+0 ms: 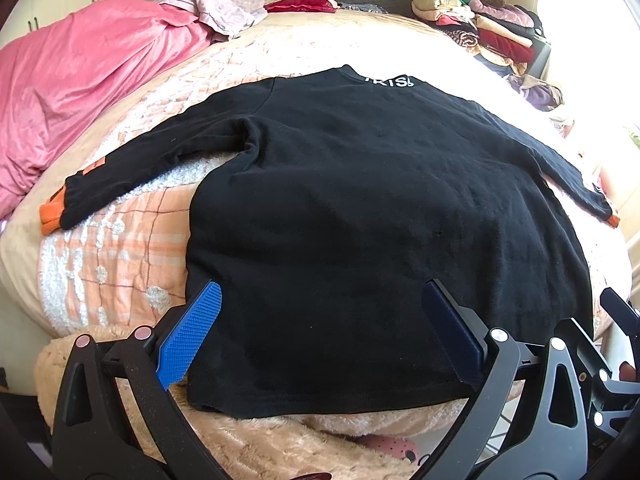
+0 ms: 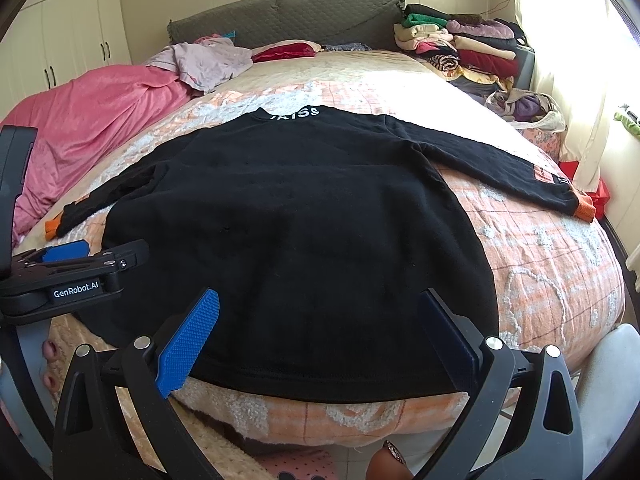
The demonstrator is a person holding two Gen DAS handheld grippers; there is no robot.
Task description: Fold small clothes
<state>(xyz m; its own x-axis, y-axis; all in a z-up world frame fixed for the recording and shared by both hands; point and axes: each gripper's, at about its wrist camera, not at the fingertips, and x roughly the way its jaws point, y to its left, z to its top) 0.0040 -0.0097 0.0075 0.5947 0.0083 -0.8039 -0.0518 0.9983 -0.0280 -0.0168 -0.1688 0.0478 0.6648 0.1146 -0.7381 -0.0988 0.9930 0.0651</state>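
black sweater (image 1: 360,208) – spread flat on the bed (image 1: 120,264), hem just ahead of both grippers | left gripper (image 1: 320,336) – fingers spread, empty | right gripper (image 2: 320,336) – fingers spread, empty | handling: looks soft, light, floppy, sags when lifted | hold: pinch an orange cuff (image 2: 585,209) or hem corner

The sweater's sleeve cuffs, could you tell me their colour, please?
Orange cuffs, clearest in the right wrist view.

Black sweater (image 1: 360,208) with white collar lettering and orange cuffs (image 1: 50,216), spread on a peach-and-white checked bedspread (image 2: 540,248), hot-pink blanket (image 1: 80,72) alongside, blue pads (image 2: 188,344) on black grippers.
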